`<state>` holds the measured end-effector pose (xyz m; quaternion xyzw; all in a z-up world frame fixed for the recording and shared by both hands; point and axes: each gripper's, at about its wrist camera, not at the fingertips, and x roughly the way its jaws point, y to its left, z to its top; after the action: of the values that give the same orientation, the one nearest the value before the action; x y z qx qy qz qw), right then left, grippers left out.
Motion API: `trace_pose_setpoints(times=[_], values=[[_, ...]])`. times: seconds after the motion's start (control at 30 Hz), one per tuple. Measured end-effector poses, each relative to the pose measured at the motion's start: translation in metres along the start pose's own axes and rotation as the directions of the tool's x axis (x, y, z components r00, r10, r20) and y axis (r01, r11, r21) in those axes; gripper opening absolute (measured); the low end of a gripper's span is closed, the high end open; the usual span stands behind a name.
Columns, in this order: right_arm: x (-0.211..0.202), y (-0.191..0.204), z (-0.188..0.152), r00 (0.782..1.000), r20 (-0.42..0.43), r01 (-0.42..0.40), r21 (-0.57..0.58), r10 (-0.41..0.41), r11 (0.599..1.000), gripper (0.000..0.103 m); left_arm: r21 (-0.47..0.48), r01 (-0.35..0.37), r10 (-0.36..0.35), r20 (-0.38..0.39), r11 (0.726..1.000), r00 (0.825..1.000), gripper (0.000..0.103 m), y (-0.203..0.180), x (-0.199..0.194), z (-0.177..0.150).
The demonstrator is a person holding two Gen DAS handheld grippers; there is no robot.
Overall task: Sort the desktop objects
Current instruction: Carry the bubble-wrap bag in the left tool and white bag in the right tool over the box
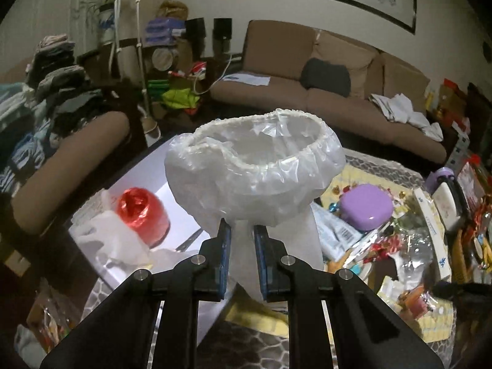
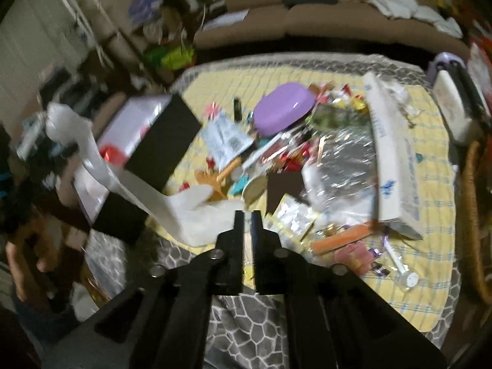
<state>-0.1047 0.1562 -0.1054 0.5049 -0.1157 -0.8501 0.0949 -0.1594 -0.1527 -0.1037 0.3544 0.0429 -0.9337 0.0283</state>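
Observation:
My left gripper is shut on a white plastic cover with an elastic rim and holds it up above the table, its open mouth facing up. The same white plastic trails across the left of the right wrist view, which is blurred. My right gripper hangs over the table's near edge with its jaws nearly together and nothing between them. A purple case lies among scattered candy wrappers on the yellow checked cloth.
A red ribbon spool sits in a box at the left. A long white box, foil plastic, an orange stick and a wicker basket crowd the table. A brown sofa stands behind.

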Motion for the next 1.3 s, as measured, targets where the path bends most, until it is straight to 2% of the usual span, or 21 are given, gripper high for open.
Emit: trace_pose_setpoints(times=[0.03,0.07,0.1,0.3,0.37,0.47,0.53,0.57,0.6,0.63,0.67,0.7,0.9,1.0,1.07,1.13,1.23,1.3], values=[[0.011,0.005,0.000,0.999,-0.030,-0.013,0.010,0.013,1.000,0.035,0.001,-0.004,0.004,-0.002,1.000,1.000,0.014,0.003,0.000,-0.001],[0.024,0.009,0.001,0.999,-0.049,-0.021,0.022,0.022,1.000,0.059,0.000,-0.006,0.006,-0.005,1.000,1.000,0.014,0.003,0.000,-0.001],[0.040,0.014,0.004,0.998,-0.058,-0.020,0.028,0.021,0.999,0.063,-0.001,-0.004,0.004,-0.009,1.000,1.000,0.014,0.004,0.001,-0.001],[0.141,0.041,0.006,0.985,-0.173,0.007,-0.010,-0.009,1.000,0.062,0.012,-0.011,0.011,-0.011,1.000,1.000,0.015,-0.002,-0.002,-0.004],[0.169,0.047,-0.004,0.970,-0.231,0.075,-0.028,-0.079,0.997,0.062,0.011,-0.005,0.006,-0.011,1.000,1.000,0.015,-0.002,-0.002,-0.004],[0.192,0.057,-0.012,0.951,-0.248,0.159,-0.114,-0.183,0.981,0.062,0.015,-0.014,0.014,-0.008,1.000,1.000,0.015,-0.003,-0.001,-0.002],[0.201,0.063,-0.015,0.947,-0.235,0.183,-0.162,-0.218,0.970,0.058,0.019,-0.024,0.024,-0.005,1.000,1.000,0.015,-0.003,0.000,-0.001],[0.202,0.064,-0.016,0.949,-0.224,0.183,-0.176,-0.220,0.967,0.048,0.021,-0.028,0.028,-0.006,0.999,1.000,0.015,-0.003,0.000,-0.001],[0.202,0.065,-0.017,0.953,-0.224,0.162,-0.190,-0.203,0.968,0.033,0.024,-0.028,0.028,-0.008,0.999,1.000,0.015,-0.003,0.001,-0.001],[0.198,0.066,-0.017,0.960,-0.229,0.117,-0.190,-0.160,0.975,0.025,0.025,-0.030,0.030,-0.009,0.999,0.999,0.015,-0.004,0.002,0.000],[0.193,0.065,-0.017,0.965,-0.228,0.089,-0.170,-0.127,0.981,0.012,0.026,-0.033,0.033,-0.009,0.999,0.999,0.015,-0.004,0.002,0.000],[0.185,0.062,-0.015,0.971,-0.217,0.068,-0.138,-0.098,0.988,0.010,0.029,-0.038,0.038,-0.008,0.999,0.999,0.015,-0.004,0.002,0.000],[0.110,0.067,-0.002,0.998,-0.051,0.033,-0.114,-0.039,0.993,0.009,0.045,-0.055,0.054,0.019,0.997,0.998,0.015,-0.005,-0.006,0.002],[0.074,0.075,0.012,0.999,0.043,-0.019,-0.101,0.024,0.995,0.009,0.076,-0.098,0.094,0.053,0.992,0.994,0.015,-0.003,-0.017,0.002],[0.050,0.087,0.021,0.991,0.101,-0.079,-0.102,0.089,0.992,0.009,0.077,-0.117,0.111,0.079,0.990,0.991,0.015,0.004,-0.027,0.006],[0.030,0.103,0.029,0.978,0.151,-0.125,-0.132,0.144,0.983,0.009,0.079,-0.169,0.159,0.124,0.982,0.979,0.015,0.020,-0.040,0.012],[0.021,0.139,0.038,0.957,0.178,-0.195,-0.196,0.230,0.961,0.009,0.029,-0.284,0.277,0.145,0.958,0.950,0.014,0.063,-0.052,0.026],[0.023,0.161,0.041,0.942,0.181,-0.238,-0.232,0.283,0.943,0.009,-0.001,-0.329,0.326,0.139,0.944,0.935,0.014,0.092,-0.053,0.033]])
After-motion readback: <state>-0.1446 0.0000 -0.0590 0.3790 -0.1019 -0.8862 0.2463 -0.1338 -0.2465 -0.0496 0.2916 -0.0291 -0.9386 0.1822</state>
